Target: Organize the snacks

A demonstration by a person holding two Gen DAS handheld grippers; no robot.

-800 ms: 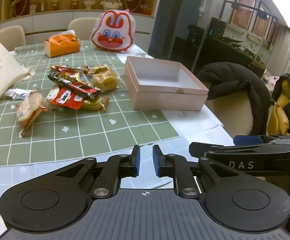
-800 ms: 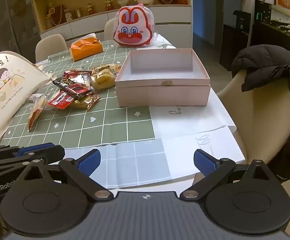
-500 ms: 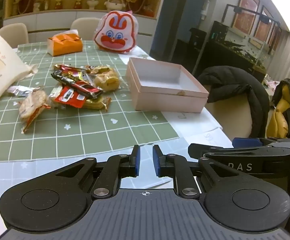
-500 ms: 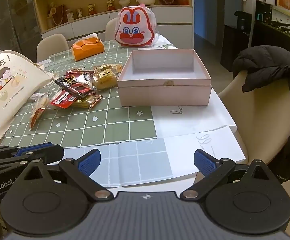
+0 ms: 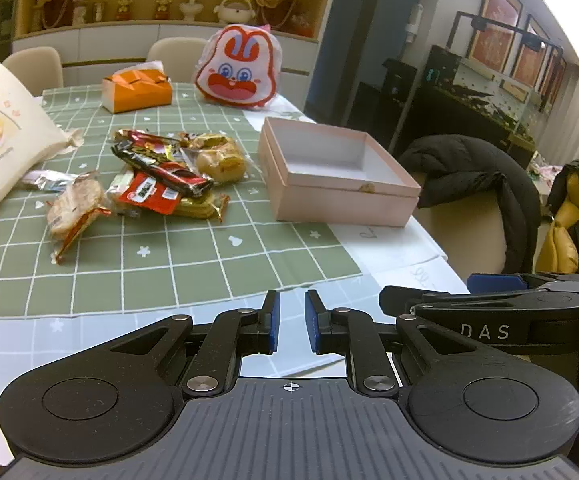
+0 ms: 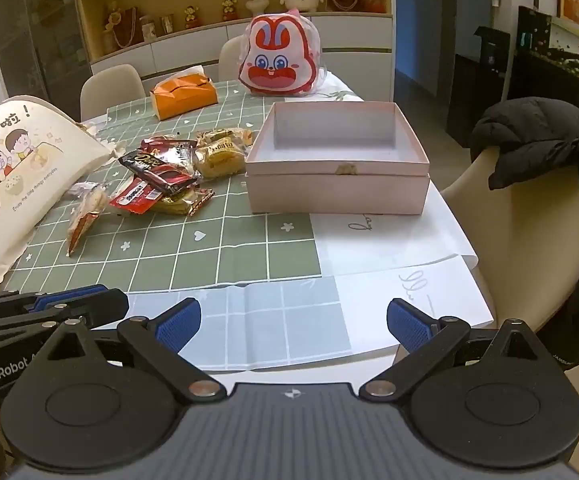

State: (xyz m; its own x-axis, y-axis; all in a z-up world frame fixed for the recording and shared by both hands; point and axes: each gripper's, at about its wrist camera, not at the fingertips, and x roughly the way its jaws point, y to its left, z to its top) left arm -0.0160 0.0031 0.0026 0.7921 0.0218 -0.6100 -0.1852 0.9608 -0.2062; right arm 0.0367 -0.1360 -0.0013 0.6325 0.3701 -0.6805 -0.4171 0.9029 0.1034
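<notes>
Left of the pink box [image 6: 337, 168] on the counter [image 6: 249, 248], the snack pile [image 6: 165, 180] lies in overlapping wrappers, well ahead of both tools. Left gripper [image 5: 291, 322] has its jaws nearly together on nothing; right gripper [image 6: 293, 322] has its jaws spread wide and empty. I judge the risks as these: slick wrappers slipping from a pinch, two packets lifting together, or soft cakes [image 6: 219, 156] beside the box being crushed.
</notes>
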